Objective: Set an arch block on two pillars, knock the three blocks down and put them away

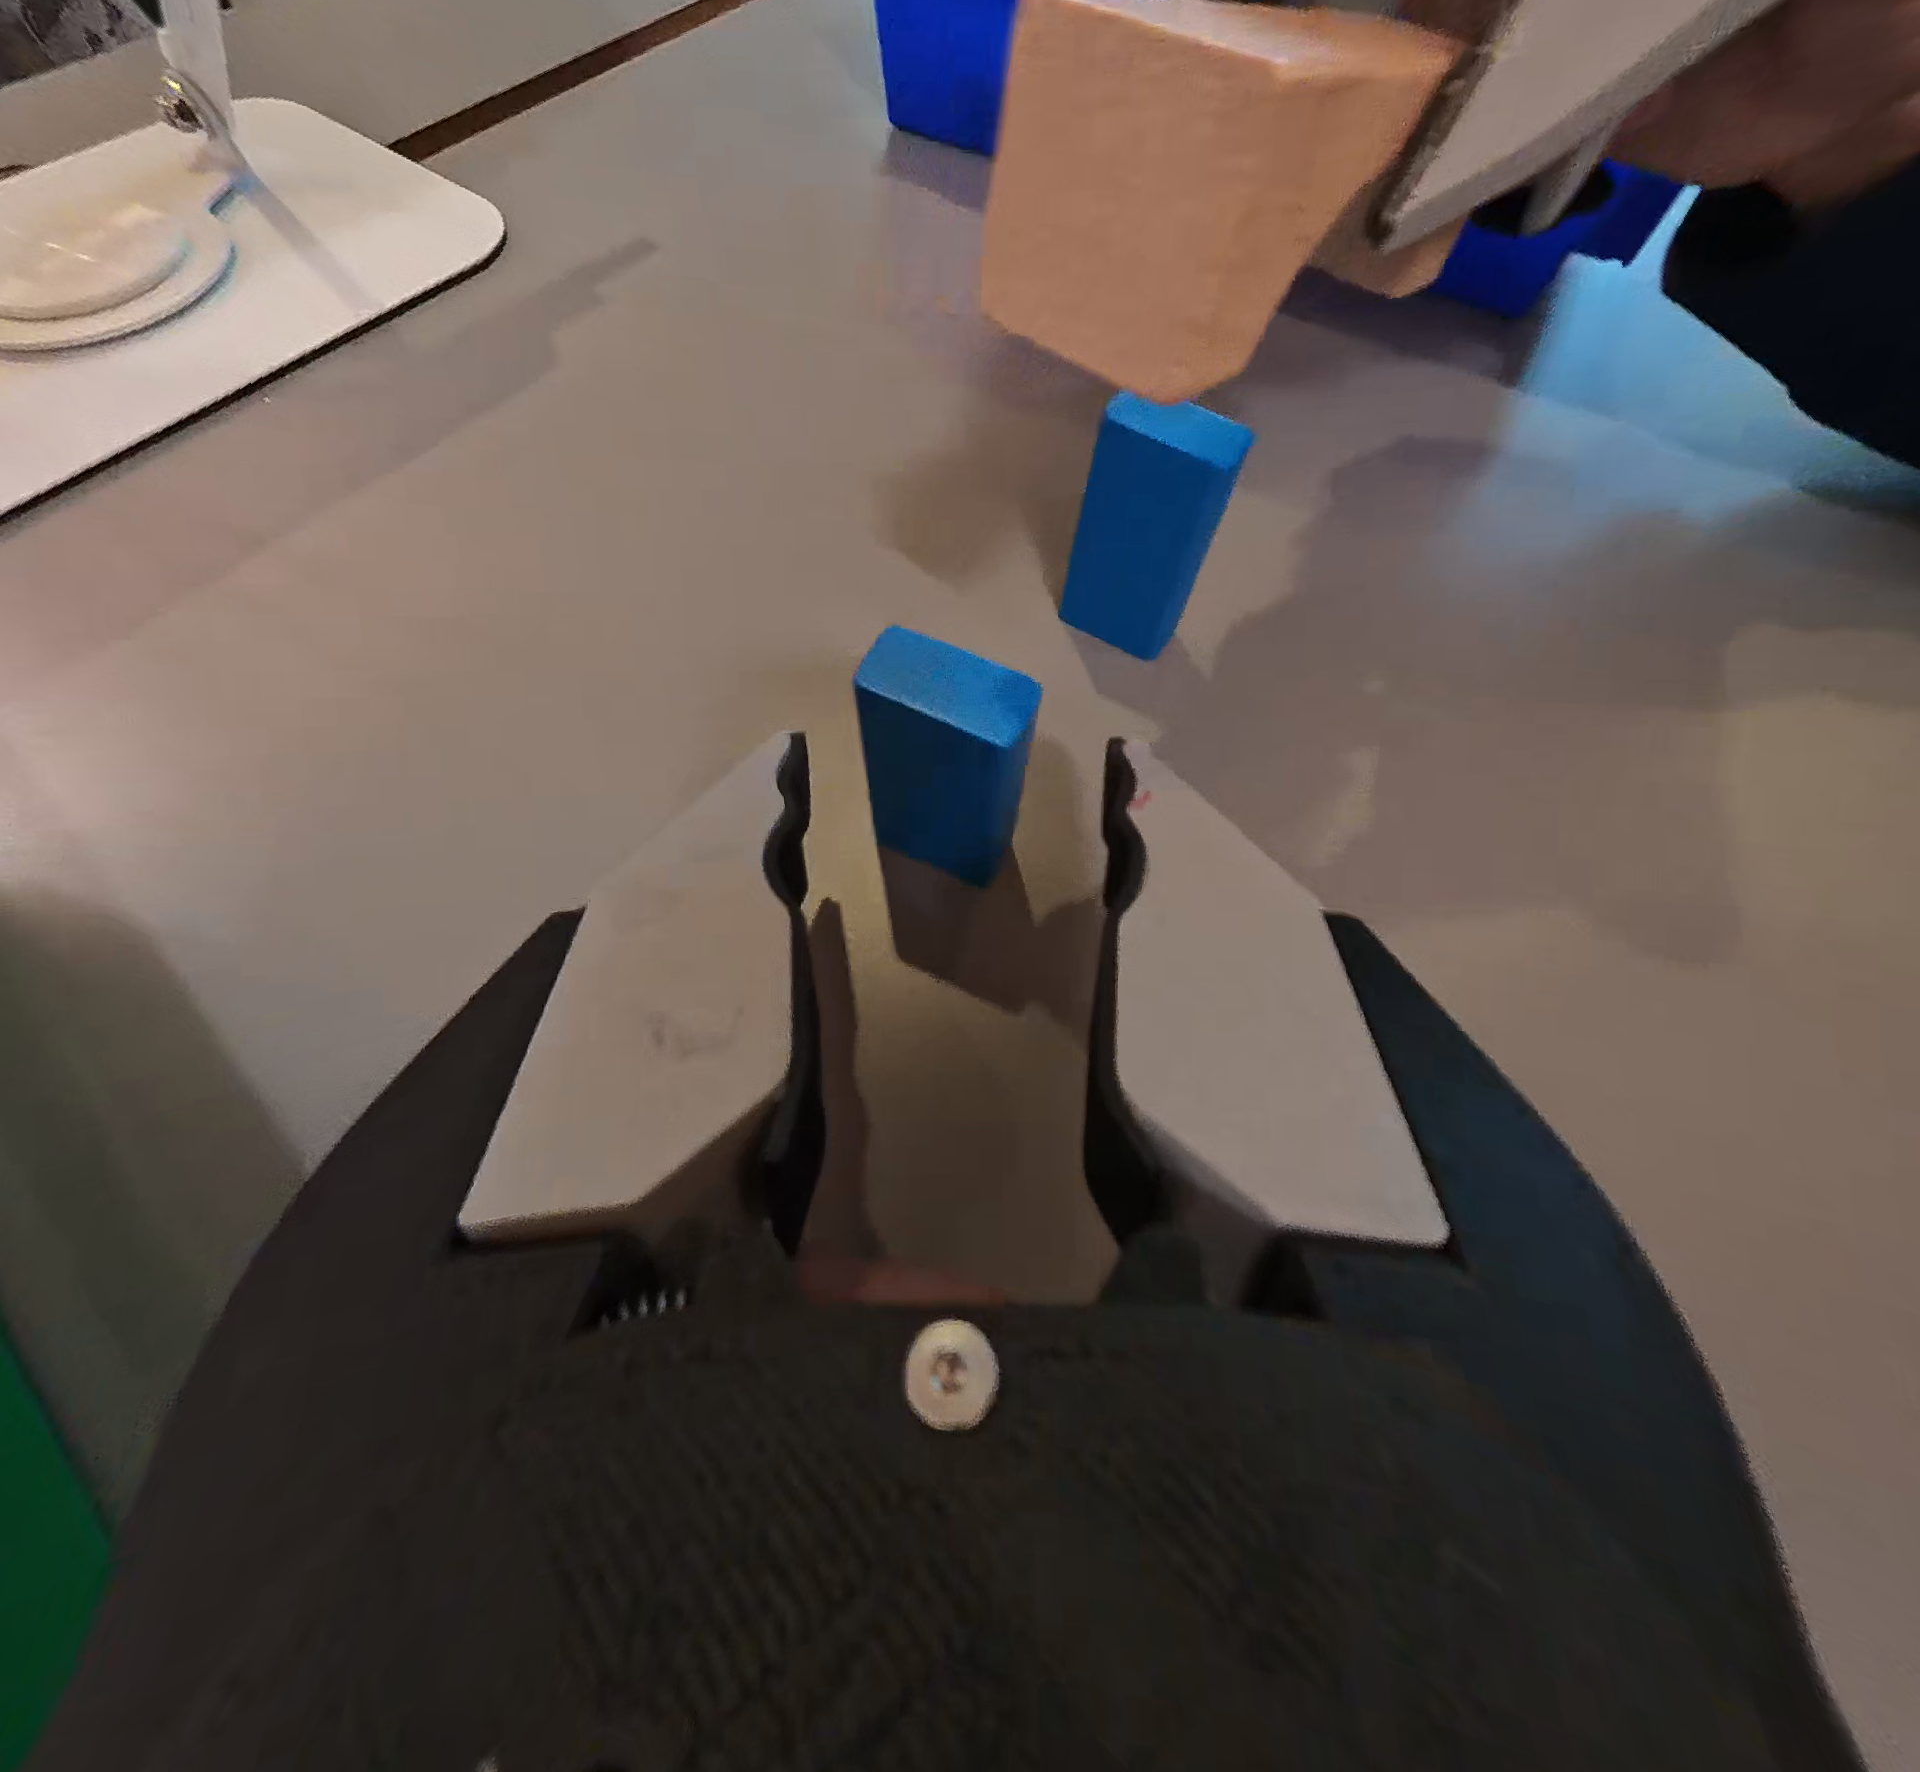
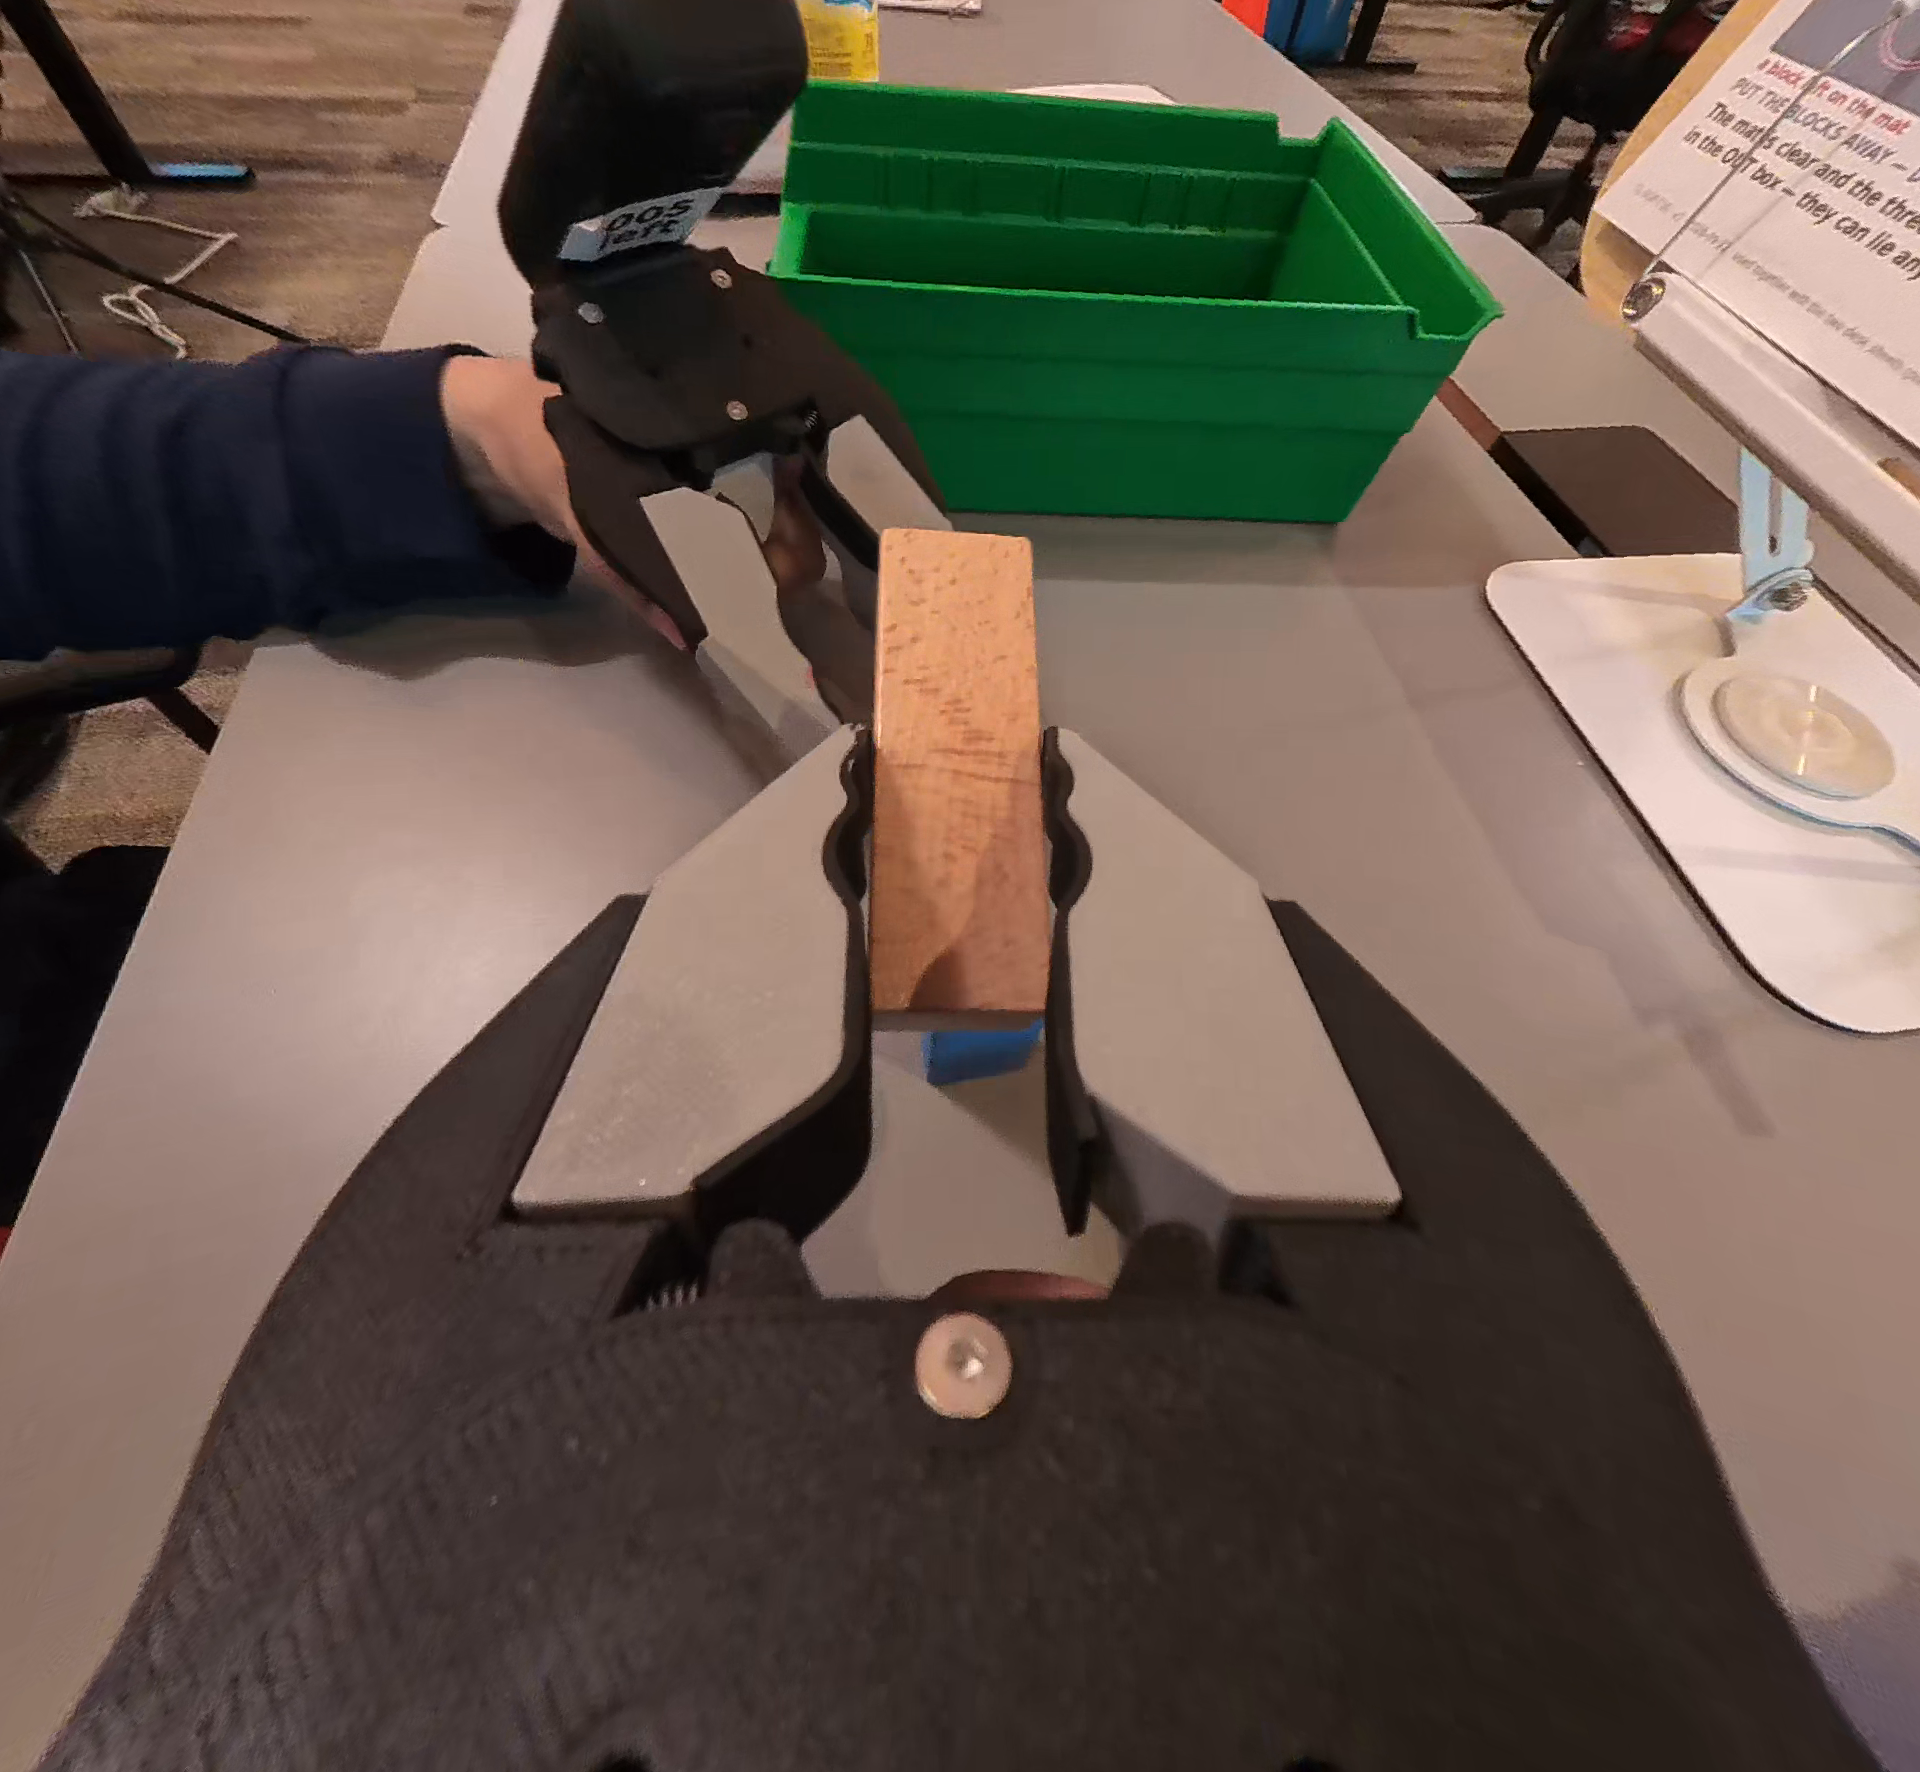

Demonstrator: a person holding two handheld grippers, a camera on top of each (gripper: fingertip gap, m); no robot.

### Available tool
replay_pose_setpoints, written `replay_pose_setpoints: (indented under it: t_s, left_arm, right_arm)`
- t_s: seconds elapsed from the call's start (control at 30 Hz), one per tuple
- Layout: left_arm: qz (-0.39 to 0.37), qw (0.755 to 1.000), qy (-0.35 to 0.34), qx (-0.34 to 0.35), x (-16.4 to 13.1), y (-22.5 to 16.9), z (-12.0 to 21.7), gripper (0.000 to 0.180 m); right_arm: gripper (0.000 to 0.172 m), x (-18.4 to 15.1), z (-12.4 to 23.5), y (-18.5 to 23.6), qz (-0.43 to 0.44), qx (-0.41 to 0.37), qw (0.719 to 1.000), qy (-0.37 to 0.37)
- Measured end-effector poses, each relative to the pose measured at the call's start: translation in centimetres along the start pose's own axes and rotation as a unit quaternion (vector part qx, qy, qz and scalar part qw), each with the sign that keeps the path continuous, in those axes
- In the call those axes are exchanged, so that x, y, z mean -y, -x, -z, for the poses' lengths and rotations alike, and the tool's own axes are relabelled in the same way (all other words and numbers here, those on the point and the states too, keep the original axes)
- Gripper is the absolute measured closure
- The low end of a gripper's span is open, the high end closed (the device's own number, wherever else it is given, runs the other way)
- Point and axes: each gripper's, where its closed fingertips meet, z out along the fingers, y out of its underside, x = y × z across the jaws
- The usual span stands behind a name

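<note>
Arch block (image 2: pixel 956 766) hides all but one pillar's (image 2: pixel 982 1052) corner

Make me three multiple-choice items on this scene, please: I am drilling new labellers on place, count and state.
1. Where is the wooden arch block?
A. in the green bin
B. in the right claw, above the table
C. lying flat on the table

2. How many blue pillars stand upright on the table?
A. one
B. two
C. three

3. How does the left claw stand?
A. open, clear of the near pillar
C. shut on the arch block
B. shut on the near pillar

Key: 1 B, the right claw presses both pads on the block. 2 B, a near pillar and a far pillar stand apart. 3 A, table shows between each pad and the pillar.
</note>
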Motion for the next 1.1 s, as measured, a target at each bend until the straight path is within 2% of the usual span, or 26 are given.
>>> replay_pose_setpoints:
  t_s: [0.1,0.27,0.4,0.57,0.63,0.7,0.83,0.97,1.1]
  left_arm:
    - [0.000,1.000,0.009,-0.018,-0.1,0.1,-0.3,0.127]
    - [-0.043,0.998,0.029,-0.044,-0.6,-0.4,-0.6,0.132]
    - [-0.053,0.997,0.050,-0.040,-1.2,0.0,-1.0,0.134]
    - [-0.045,0.996,0.053,-0.054,-1.2,0.2,-1.1,0.148]
    - [-0.041,0.996,0.053,-0.057,-1.2,0.4,-1.1,0.149]
    - [-0.041,0.996,0.054,-0.065,-1.2,0.2,-1.1,0.149]
    - [-0.042,0.996,0.054,-0.061,-1.3,0.2,-1.1,0.149]
    - [-0.036,0.996,0.056,-0.055,-1.4,0.4,-0.8,0.149]
    - [-0.040,0.996,0.071,-0.039,-2.1,0.6,-0.7,0.150]
  right_arm:
    - [0.142,0.1,0.1,0.0,0.001,0.001,1.000,-0.003]
    - [0.142,-0.1,-0.3,0.3,0.000,0.009,1.000,0.002]
    - [0.142,-0.2,-0.5,0.5,-0.004,0.013,1.000,0.001]
    - [0.142,-0.1,-0.7,0.6,-0.005,0.014,1.000,-0.001]
    - [0.162,0.1,-0.6,0.7,-0.006,0.016,1.000,-0.013]
    - [0.172,0.6,-0.4,0.1,-0.010,0.004,1.000,-0.027]
    - [0.172,0.4,-0.2,-0.5,-0.020,-0.011,1.000,-0.020]
    - [0.172,1.1,1.0,-0.4,-0.036,-0.009,0.998,-0.051]
    - [0.169,-1.2,0.2,-0.6,-0.040,-0.014,0.999,-0.010]
